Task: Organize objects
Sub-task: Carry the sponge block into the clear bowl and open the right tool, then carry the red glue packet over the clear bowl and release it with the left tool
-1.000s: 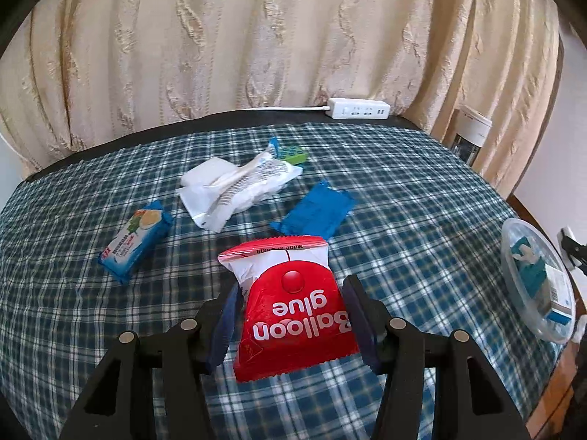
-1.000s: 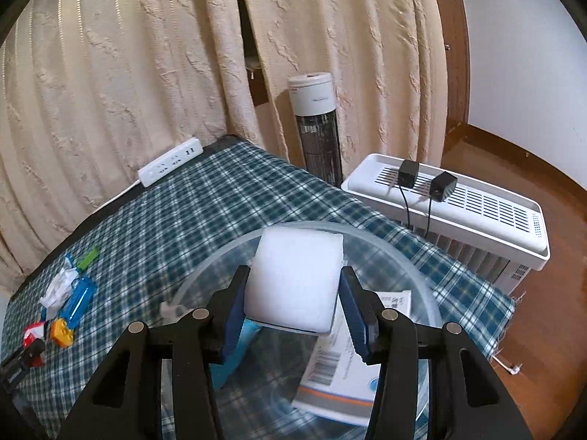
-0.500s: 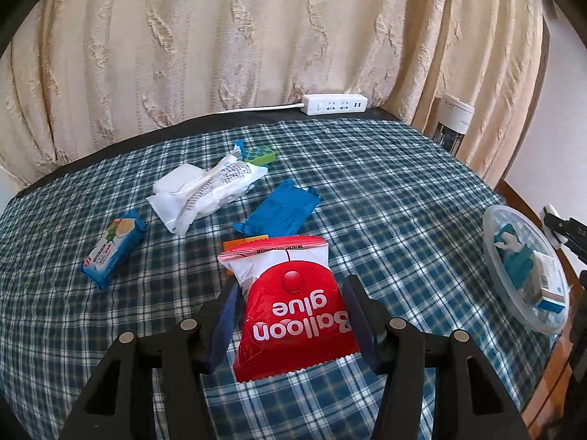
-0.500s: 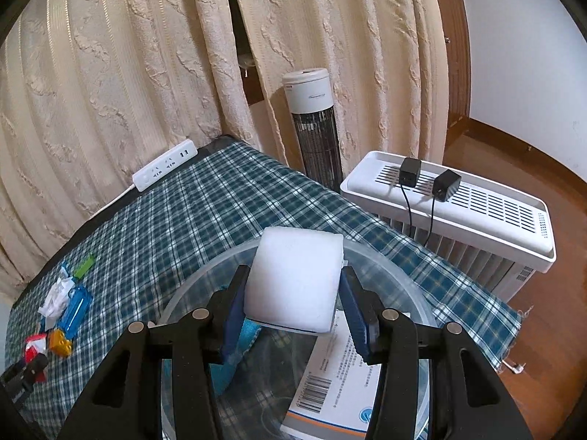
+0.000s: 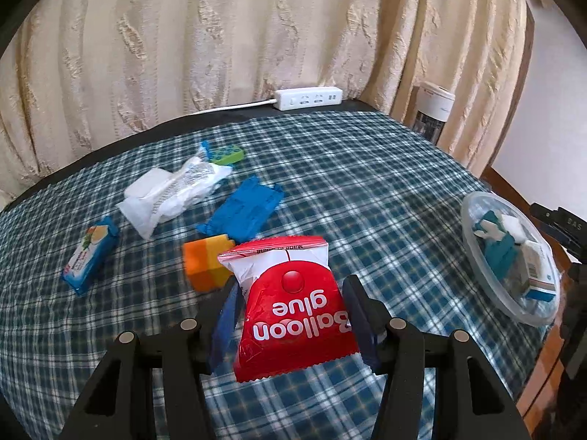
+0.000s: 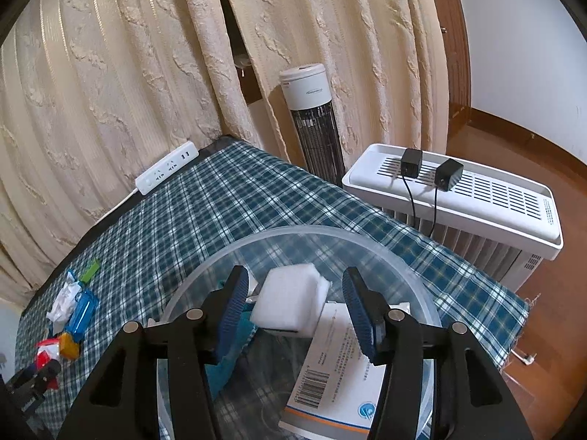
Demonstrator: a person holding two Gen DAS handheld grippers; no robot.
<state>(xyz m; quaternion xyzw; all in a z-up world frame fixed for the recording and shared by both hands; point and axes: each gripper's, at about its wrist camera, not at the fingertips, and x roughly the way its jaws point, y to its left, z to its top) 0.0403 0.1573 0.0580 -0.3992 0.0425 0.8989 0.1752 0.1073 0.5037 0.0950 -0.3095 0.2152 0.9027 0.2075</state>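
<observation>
Right tongs (image 6: 293, 304) hang over the clear bowl (image 6: 403, 256) at the right edge of the table (image 6: 220, 201); their jaws have just been opening and now stand apart, w/ the white foam block (image 6: 290, 300) lying loose between them inside the bowl, touching neither pad; looks dropped, resting partly on a teal cloth (image 6: 231, 352) and beside a paper box (image 6: 330, 374); so the right hand's job here seems done and it only needs to back out upward.

Left tongs (image 5: 291, 315) are clamped on the red-and-white packet (image 5: 293, 300), "Balloon glue" reading upside down, long axis pointing away from the hand, held clear of the plaid cloth; tongs tilt down-forward.

Key relation: the bowl (image 5: 477, 256) lies off to the right of the left tongs, well apart, w/ bare plaid between; left hand is the one carrying, right hand is nearer the bowl but sits over it; prob. the packet must cross rightward and the right tongs must clear first.

Unsorted on the table beyond the packet: orange block (image 5: 203, 264), blue wrapper (image 5: 245, 212), white bag (image 5: 172, 194), small snack pack (image 5: 90, 253), green brick (image 5: 227, 154).
</observation>
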